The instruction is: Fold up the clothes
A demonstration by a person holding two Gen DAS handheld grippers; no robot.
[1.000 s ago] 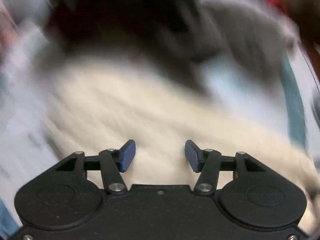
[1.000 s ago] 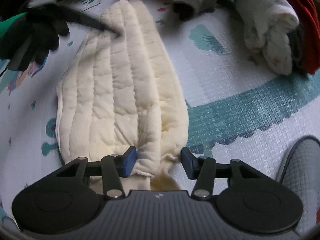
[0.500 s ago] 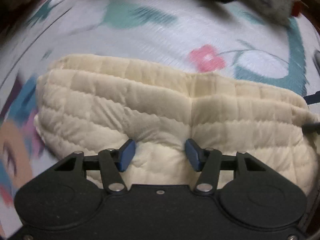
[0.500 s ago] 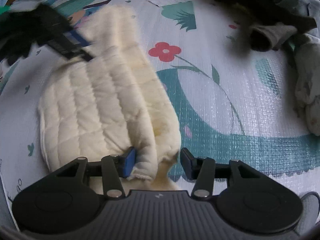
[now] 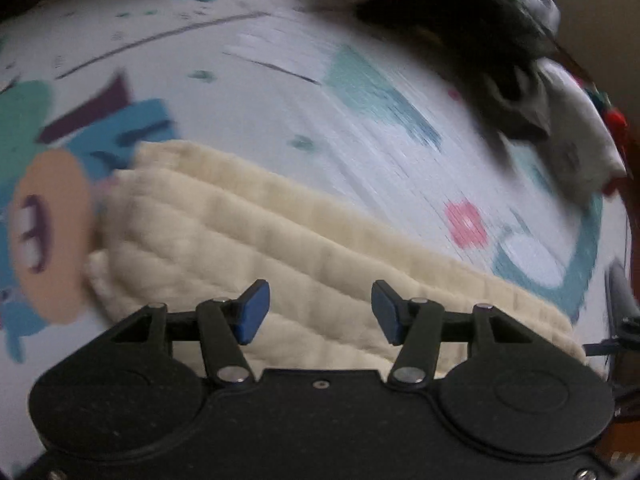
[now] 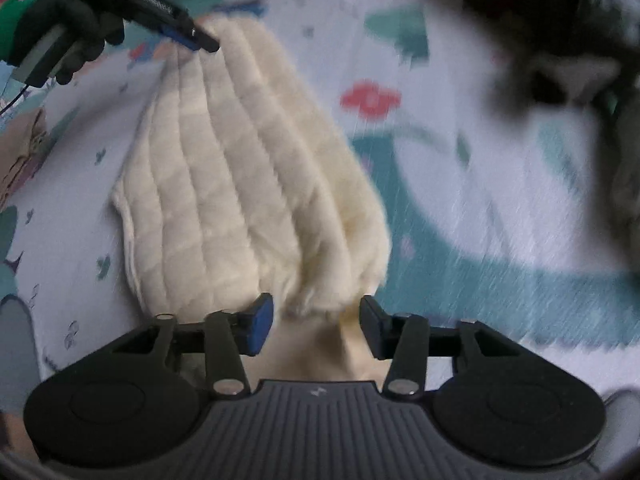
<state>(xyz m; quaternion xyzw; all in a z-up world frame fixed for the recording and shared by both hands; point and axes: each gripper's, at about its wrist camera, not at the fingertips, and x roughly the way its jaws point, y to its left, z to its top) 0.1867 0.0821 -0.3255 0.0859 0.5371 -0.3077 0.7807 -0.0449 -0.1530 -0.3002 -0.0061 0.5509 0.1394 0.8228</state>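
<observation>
A cream quilted garment (image 5: 280, 248) lies folded into a long strip on the patterned play mat (image 5: 260, 92). My left gripper (image 5: 320, 316) hangs open just above its near edge, with only cloth below the blue pads. In the right wrist view a gloved hand holds the left gripper (image 6: 196, 40) with its tips at the garment's far end (image 6: 240, 140). My right gripper (image 6: 317, 324) is at the near end. Its jaws are closing around a bunched corner of the cloth, and I see no firm pinch.
A heap of dark, grey and white clothes (image 5: 520, 80) lies at the mat's far right, also blurred in the right wrist view (image 6: 560, 48). A red flower print (image 6: 370, 98) marks the mat beside the garment.
The left gripper slid sideways along the garment and now sits at its far end. The right wrist view has rolled and shifted slightly; the cloth corner stays between its fingers.
</observation>
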